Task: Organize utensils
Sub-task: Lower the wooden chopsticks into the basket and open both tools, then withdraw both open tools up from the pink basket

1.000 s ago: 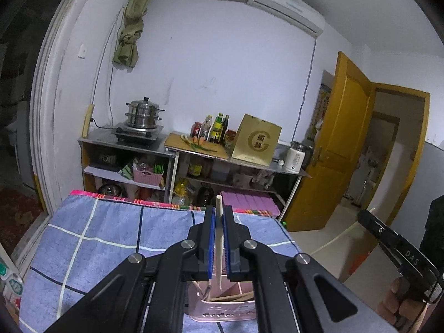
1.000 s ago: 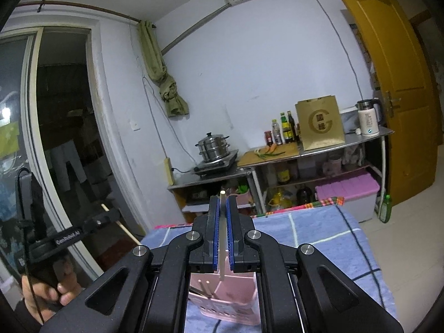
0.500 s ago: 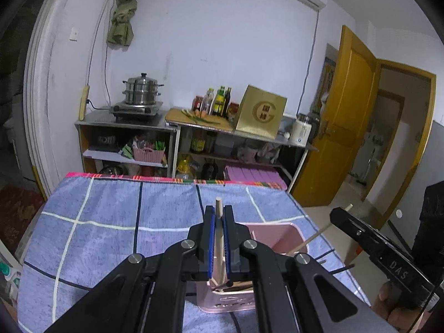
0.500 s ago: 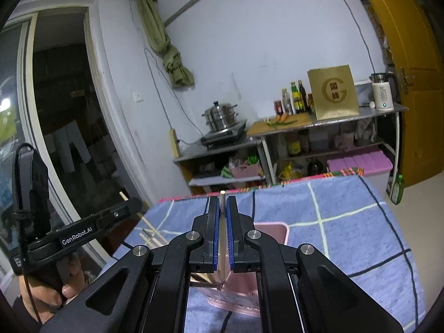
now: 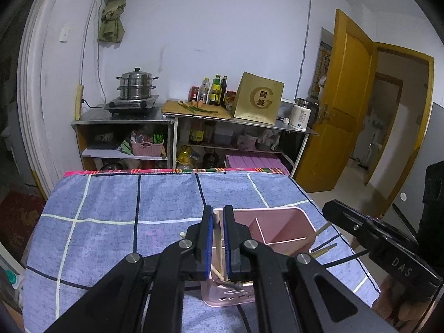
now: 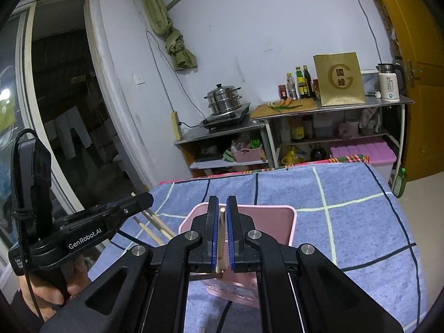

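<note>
A pink divided utensil holder [image 5: 280, 222] stands on the blue checked cloth [image 5: 116, 211]. My left gripper [image 5: 217, 216] is over its near compartment with a wooden chopstick [image 5: 219, 238] between its jaws; the jaws stand slightly apart around it. My right gripper [image 6: 222, 208] is above the same holder [image 6: 272, 222] with another wooden chopstick [image 6: 221, 236] between its jaws. Several chopsticks [image 6: 155, 227] stick out beside the left gripper's body in the right wrist view.
Steel shelves [image 5: 177, 127] with a steamer pot [image 5: 135, 86], bottles, a gold bag [image 5: 259, 98] and a kettle [image 5: 301, 113] stand behind the table. A yellow door [image 5: 344, 105] is open at the right. A dark doorway [image 6: 69, 105] lies left.
Both grippers have come lower and tilted down over the pink holder. The chopsticks have sunk lower between the jaws, and the jaws look slightly wider.
</note>
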